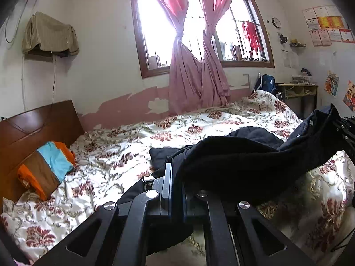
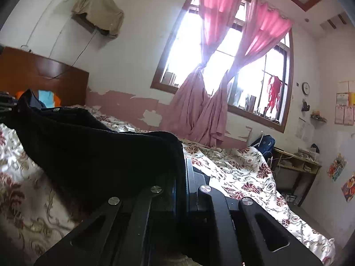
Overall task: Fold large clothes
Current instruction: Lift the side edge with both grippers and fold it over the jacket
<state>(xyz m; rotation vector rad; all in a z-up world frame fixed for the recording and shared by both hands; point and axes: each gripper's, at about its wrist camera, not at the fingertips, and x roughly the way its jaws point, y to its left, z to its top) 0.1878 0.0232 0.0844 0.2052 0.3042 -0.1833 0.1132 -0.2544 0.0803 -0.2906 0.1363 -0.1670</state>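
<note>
Left gripper (image 1: 176,186): pinching garment (image 1: 239,155) edge.
Right gripper (image 2: 182,177): pinching garment too.
Risk: slack middle drags on bed (image 1: 106,153), fold skews.

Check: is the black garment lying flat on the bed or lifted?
Lifted: black garment hangs stretched between both shut tools, sagging above the floral bedspread.
</note>
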